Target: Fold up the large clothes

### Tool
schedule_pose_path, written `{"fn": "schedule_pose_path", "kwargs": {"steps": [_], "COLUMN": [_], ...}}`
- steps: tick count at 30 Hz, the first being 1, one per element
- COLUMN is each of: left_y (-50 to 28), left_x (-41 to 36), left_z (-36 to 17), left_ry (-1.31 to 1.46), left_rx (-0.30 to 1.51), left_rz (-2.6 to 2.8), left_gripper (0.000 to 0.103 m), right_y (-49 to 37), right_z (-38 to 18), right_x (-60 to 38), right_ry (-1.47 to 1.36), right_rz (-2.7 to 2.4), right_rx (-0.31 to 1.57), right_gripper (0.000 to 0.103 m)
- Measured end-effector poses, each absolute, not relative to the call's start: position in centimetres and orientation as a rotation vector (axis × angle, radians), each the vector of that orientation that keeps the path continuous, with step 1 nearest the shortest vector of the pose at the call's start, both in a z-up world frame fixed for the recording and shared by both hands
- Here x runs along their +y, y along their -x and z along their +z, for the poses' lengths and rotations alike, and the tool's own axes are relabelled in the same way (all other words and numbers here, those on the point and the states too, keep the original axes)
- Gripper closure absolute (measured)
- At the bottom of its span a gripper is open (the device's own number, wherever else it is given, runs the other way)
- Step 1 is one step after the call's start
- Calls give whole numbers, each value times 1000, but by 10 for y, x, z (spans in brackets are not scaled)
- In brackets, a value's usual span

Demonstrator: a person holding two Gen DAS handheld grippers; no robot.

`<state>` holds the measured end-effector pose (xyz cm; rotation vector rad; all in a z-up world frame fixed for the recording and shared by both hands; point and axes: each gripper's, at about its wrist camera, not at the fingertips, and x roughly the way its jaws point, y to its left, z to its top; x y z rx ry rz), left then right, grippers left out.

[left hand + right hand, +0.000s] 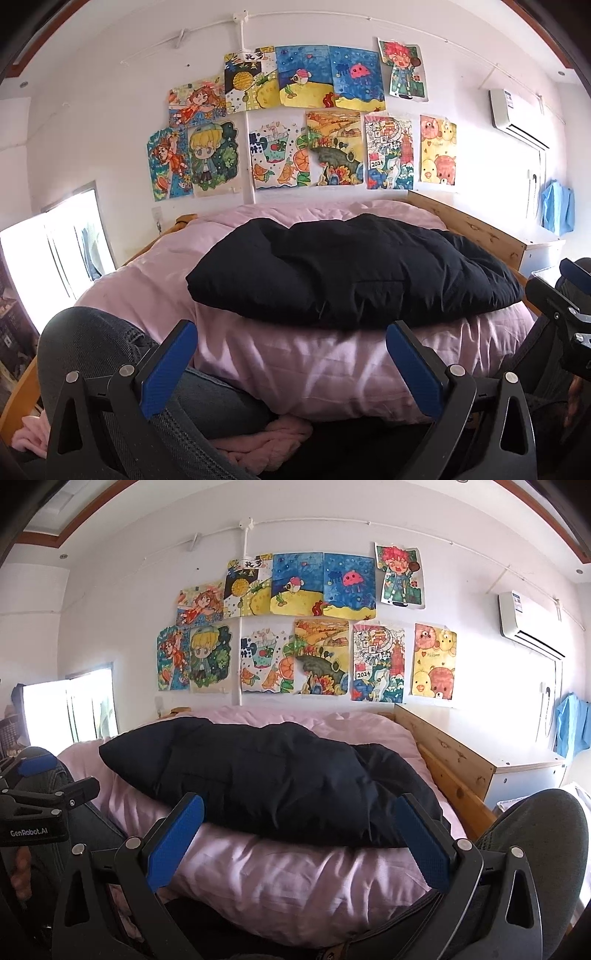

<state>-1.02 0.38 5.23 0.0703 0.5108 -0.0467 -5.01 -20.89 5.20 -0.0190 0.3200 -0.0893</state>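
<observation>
Black jacket bunched — sleeves, collar indiscernible.

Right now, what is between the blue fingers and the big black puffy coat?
Only wrinkled pink bedding. In both wrist views it fills the stretch from the open left gripper and open right gripper up to the black puffy coat; neither touches it.

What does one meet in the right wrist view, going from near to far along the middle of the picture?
Right gripper, open → pink quilt → black padded garment lying on it → far part of the quilt → drawings on the wall.
</observation>
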Motion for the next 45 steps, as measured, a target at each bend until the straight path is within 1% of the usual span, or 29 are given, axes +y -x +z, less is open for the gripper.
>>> {"fn": "schedule_pose_path", "kwargs": {"steps": [45], "left_y": [13], "left_x": [-4], "left_z": [52], "left_ry": [-78], "left_rx": [499], "left_rz": [-40], "left_gripper": [0], "right_y": [46], "right_z": [48], "right_x": [-207], "right_ry": [15], "right_rz": [-85], "right_rx": [339], "right_gripper": [1]}}
